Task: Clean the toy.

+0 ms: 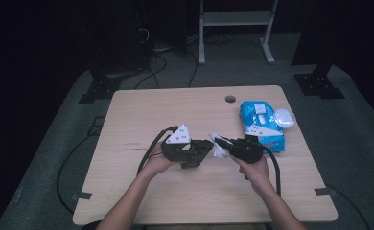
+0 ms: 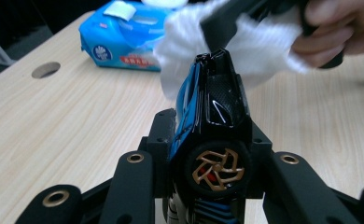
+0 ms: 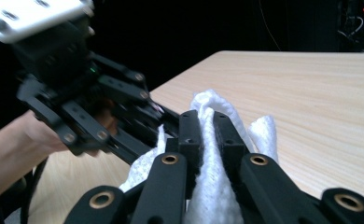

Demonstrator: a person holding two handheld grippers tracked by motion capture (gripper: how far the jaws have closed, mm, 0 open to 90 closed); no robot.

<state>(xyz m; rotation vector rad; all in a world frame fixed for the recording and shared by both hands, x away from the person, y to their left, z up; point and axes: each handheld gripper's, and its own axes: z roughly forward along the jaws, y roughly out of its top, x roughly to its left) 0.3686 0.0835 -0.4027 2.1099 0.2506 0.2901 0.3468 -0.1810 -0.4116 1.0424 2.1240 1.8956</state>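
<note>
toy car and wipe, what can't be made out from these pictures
- Toy car: left gripper view, rear cut off by bottom edge; nose hidden by the wipe.
- High view: car too small, hidden by the left gripper.
- Wipes pack: label blurred.
- Right gripper: its jaws hide the wipe's middle.

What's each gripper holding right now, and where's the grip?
Left gripper clamps the toy car across its sides near a wheel. Right gripper pinches the white wipe mid-fold.
</note>
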